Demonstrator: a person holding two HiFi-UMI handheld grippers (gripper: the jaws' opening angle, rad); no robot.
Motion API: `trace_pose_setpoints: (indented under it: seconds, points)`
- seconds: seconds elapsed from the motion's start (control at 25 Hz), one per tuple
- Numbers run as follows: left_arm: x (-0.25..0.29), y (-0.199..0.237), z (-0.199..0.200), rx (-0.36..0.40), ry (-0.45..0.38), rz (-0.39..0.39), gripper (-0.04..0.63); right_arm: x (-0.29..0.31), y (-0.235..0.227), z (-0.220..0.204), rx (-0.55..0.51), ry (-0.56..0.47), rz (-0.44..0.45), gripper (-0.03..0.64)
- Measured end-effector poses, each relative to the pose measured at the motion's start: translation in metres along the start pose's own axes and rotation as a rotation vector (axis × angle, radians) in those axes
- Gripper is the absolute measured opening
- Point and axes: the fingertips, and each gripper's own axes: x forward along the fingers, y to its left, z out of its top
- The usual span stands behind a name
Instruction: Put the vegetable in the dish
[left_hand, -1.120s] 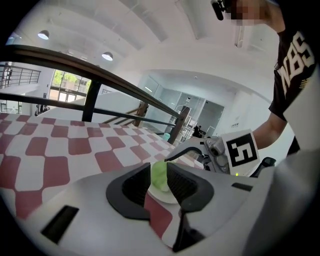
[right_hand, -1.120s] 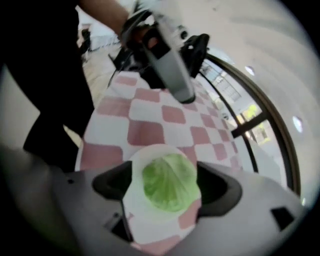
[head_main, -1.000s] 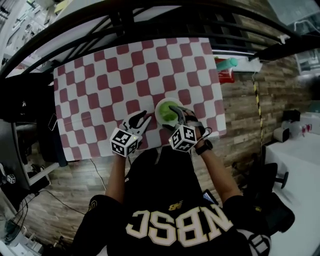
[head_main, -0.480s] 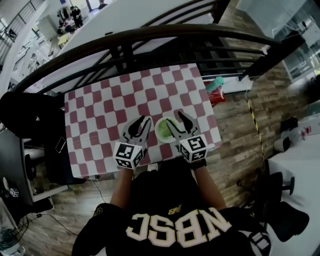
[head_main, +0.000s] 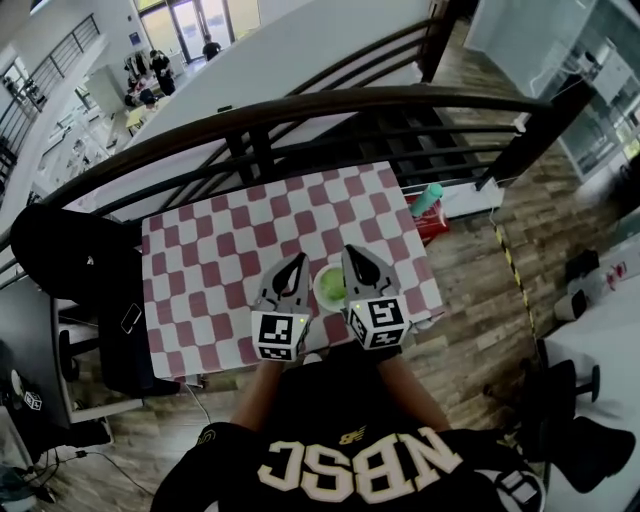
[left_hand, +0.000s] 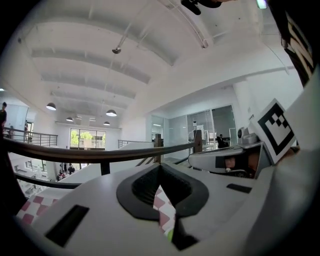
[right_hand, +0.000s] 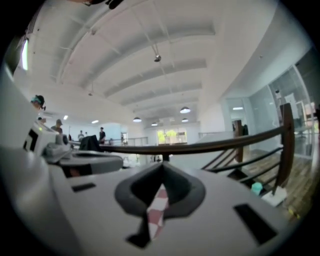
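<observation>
Dish (head_main: 329, 288) sits near the table's (head_main: 220, 250) front edge.

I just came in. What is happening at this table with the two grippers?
A person stands at a table with a red and white checked cloth and holds a gripper in each hand. The left gripper and the right gripper are on either side of a small dish. Both are shut, with nothing between the jaws. Something green lies in the dish, probably the vegetable, so the task looks done.
</observation>
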Motion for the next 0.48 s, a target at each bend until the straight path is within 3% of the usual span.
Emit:
trace_pose_setpoints:
  seconds: [0.48]
  points:
    - [-0.005, 0.008, 0.017, 0.014, -0.028, 0.048, 0.018, -0.01, 0.003, 0.02, -0.033, -0.027, -0.014, 0.015]
